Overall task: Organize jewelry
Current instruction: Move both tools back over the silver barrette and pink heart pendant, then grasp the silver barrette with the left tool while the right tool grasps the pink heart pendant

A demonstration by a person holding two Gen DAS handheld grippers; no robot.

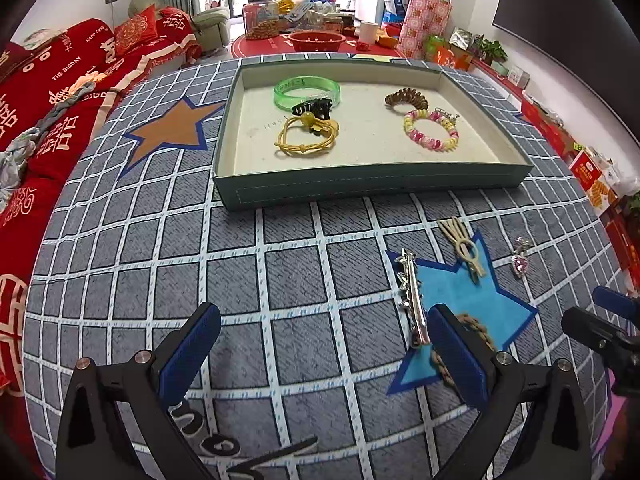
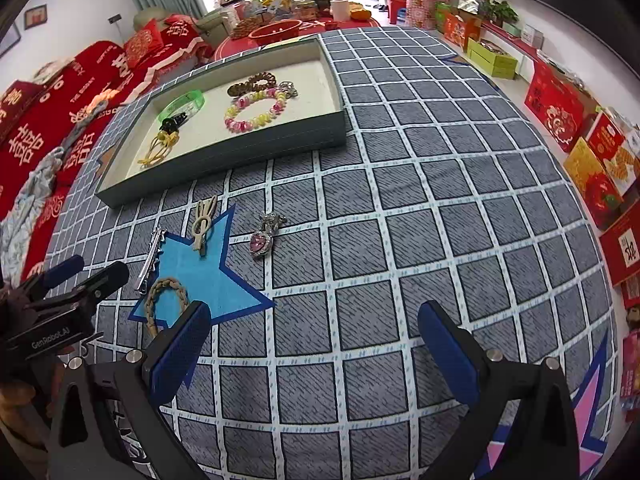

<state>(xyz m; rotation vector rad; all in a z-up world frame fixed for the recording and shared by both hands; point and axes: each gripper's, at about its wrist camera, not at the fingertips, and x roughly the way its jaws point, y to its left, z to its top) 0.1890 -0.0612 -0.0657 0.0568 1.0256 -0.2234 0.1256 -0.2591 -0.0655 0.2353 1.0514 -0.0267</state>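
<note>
Both your left gripper and right gripper gape empty; the silver clip at 2 o'clock lies flat, so pads may skid off.

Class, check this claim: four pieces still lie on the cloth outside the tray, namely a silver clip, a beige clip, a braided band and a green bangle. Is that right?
Not quite. The fourth loose piece is a pink heart pendant, not a green bangle; the green bangle already lies inside the tray. The silver clip, beige clip and braided band do lie on the cloth, as the right wrist view shows.
</note>
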